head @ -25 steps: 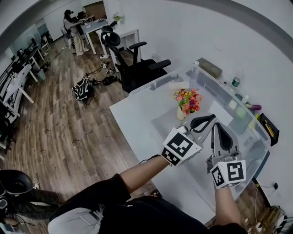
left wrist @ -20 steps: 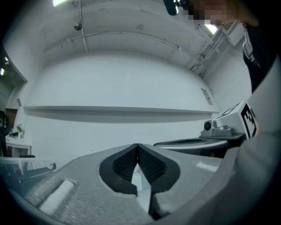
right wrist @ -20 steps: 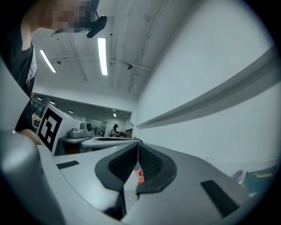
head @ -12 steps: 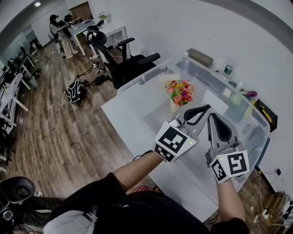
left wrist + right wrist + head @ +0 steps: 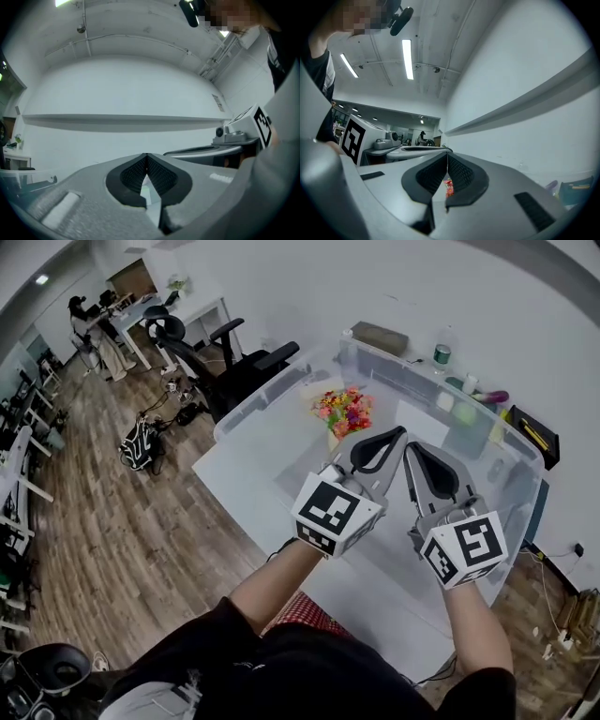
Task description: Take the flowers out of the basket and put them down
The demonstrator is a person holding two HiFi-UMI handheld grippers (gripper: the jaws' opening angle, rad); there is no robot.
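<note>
Two grippers, one bunch of flowers, jaws pressed together on nothing.
The flowers (image 5: 344, 409) sit in their single basket (image 5: 334, 439) inside the clear tub (image 5: 281, 390), near its far-left wall, with bare floor around. The left gripper (image 5: 398, 434) and right gripper (image 5: 411, 448) hover side by side, roughly level, tips almost meeting.

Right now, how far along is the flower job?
Nothing done yet: the flowers still sit in the basket. Nothing in hand: left hand-held gripper and right hand-held gripper are shut and empty, short of them. Left: grasping, lifting out, putting down.
</note>
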